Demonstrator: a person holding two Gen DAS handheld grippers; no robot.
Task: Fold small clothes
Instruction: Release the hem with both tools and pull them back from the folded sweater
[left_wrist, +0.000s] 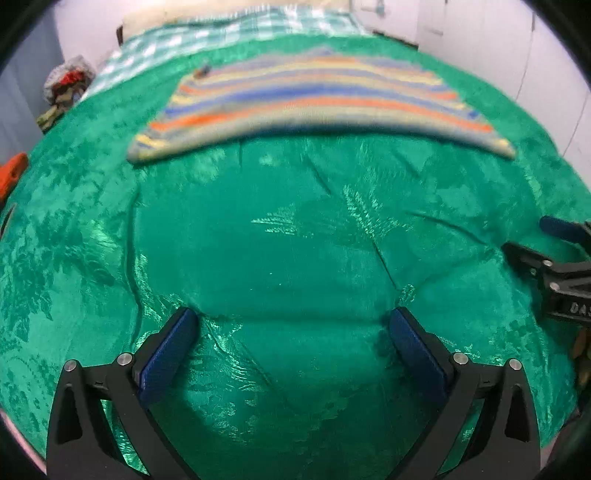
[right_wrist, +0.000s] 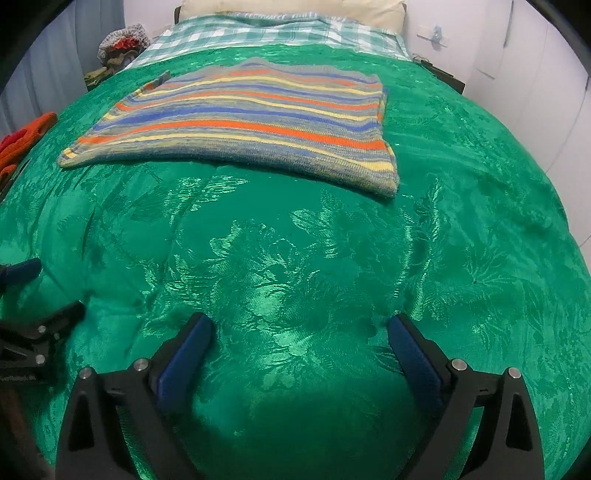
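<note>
Striped knit garment (right_wrist: 243, 122), folded flat

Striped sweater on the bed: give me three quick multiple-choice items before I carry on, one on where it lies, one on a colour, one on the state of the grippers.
1. Where does the striped sweater lie?
A. Between the right gripper's fingers
B. Flat on the green bedspread, beyond both grippers
C. On the pillow

2. What colour is the bedspread?
A. Green
B. Orange
C. White

3. How do the left gripper and the right gripper stand?
A. Both shut on the sweater
B. One shut, one open
C. Both open and holding nothing

Answers:
1 B: both wrist views show it spread flat on the cover, well ahead of the fingertips.
2 A: shiny green patterned cloth fills both views.
3 C: each pair of blue pads stands wide apart with only bedspread between them.
</note>
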